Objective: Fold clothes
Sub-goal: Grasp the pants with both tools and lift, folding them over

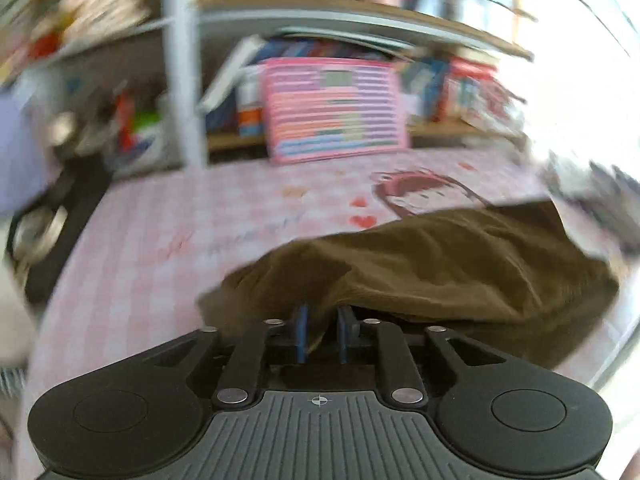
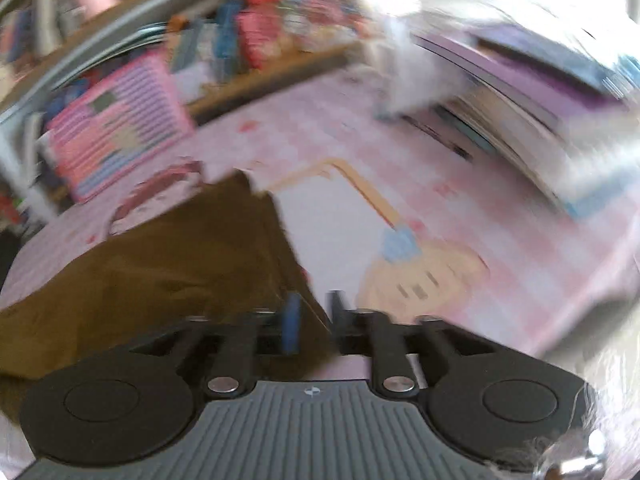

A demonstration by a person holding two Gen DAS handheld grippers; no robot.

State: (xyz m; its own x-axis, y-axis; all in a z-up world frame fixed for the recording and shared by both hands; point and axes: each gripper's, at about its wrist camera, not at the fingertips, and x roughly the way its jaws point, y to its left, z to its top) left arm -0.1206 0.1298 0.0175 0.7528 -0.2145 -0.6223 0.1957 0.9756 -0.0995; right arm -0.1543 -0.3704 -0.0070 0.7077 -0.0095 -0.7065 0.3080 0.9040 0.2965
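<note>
Both tongs were on the brown garment (image 1: 420, 264), one at each near corner. Left gripper (image 1: 322, 334): blue pads closed down to a narrow gap with a fold of brown cloth pinched between them. Right gripper (image 2: 314, 322): same, clamped on the garment's right edge, cloth running down through the gap.

The garment was on the pink checked tablecloth (image 1: 160, 240), its near edge lifted by my two grips, its far part sagging or resting on the cloth. Both views were badly smeared, so I couldn't tell how many layers it was in.

My read: mid-fold, near edge held and being carried. Could equally have been a first fold or a later one; thickness was unreadable.

Next move, as I judged it: keep both clamps level and evenly spaced so the edge stays taut, and keep clear of the book stack (image 2: 520, 120) on the right.
</note>
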